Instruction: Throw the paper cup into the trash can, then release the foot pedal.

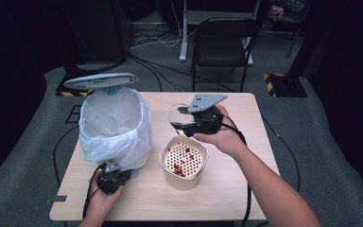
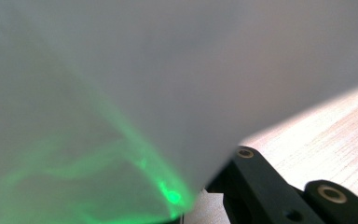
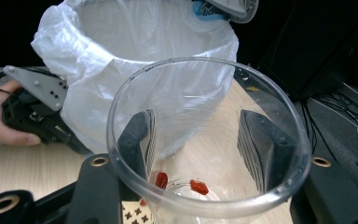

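The clear cup (image 3: 205, 140) lies tilted, its long axis near level, mouth facing the bagged bin (image 1: 116, 127), above the counter (image 1: 246, 184). The right hand-held gripper (image 1: 185, 118) pinches its sides. The left hand-held gripper (image 1: 111, 178), pressed together, meets the bin's base beside the strainer tub (image 1: 183, 163).

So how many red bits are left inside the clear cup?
2 red bits near the bottom of the clear cup: one left, one right. The rim may hide more.

Clear cup (image 3: 205, 140) with red bits (image 3: 198, 186); white bin liner (image 1: 116, 125); cream strainer bowl (image 1: 183, 163), white dotted insert, red scraps; pale wood table (image 1: 246, 189); black grippers.
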### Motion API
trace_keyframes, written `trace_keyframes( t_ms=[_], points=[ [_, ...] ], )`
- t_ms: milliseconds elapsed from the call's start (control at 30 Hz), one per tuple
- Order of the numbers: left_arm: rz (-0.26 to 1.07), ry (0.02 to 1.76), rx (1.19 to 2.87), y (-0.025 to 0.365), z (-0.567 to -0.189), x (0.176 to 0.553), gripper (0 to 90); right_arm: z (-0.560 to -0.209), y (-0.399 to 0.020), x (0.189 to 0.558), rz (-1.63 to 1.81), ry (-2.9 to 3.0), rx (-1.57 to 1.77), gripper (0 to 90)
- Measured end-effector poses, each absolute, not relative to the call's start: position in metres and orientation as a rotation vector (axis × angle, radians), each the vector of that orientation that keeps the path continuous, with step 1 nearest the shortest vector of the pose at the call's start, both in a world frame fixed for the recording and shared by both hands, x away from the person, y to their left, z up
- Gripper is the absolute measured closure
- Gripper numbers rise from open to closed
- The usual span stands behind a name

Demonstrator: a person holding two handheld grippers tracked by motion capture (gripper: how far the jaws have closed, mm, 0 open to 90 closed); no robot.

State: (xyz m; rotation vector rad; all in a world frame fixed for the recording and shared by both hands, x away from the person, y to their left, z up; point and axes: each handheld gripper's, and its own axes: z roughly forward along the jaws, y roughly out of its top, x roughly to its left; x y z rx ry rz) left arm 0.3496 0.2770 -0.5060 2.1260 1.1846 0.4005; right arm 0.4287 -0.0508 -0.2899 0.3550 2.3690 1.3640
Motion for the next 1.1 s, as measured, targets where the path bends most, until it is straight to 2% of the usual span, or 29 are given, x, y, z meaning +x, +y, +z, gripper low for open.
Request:
trace_keyframes(
  t_ms=[33,67,100,167,200,300,567,800,1033,1100],
  points=[
    [0.4,1.184,2.127,0.277,-0.506,0.35,88.3,-0.289,-0.05,0.429,1.365,2.367,0.355,46.1],
    [0.386,1.228,2.017,0.271,-0.509,0.348,88.3,-0.289,-0.048,0.43,1.374,2.37,0.361,46.1],
    [0.4,1.186,2.12,0.277,-0.506,0.349,88.3,-0.289,-0.047,0.43,1.378,2.373,0.371,46.1],
    [0.403,1.186,2.123,0.277,-0.506,0.349,88.3,-0.288,-0.045,0.432,1.392,2.381,0.379,46.1],
    [0.39,1.233,2.009,0.27,-0.509,0.348,88.3,-0.288,-0.044,0.432,1.396,2.382,0.385,46.1],
    [0.407,1.2,2.109,0.276,-0.507,0.349,88.3,-0.285,-0.041,0.433,1.439,2.394,0.421,46.1],
    [0.407,1.216,2.072,0.274,-0.508,0.349,88.3,-0.272,-0.031,0.437,1.468,2.389,0.429,46.2],
    [0.41,1.2,2.115,0.276,-0.507,0.349,88.3,-0.257,-0.003,0.442,1.498,2.384,0.416,46.1],
    [0.417,1.229,2.045,0.272,-0.509,0.348,88.3,-0.249,0.023,0.443,1.551,2.391,0.403,45.8],
    [0.421,1.19,2.13,0.278,-0.506,0.35,88.3,-0.248,0.029,0.443,1.559,2.396,0.4,45.8]
  ],
)
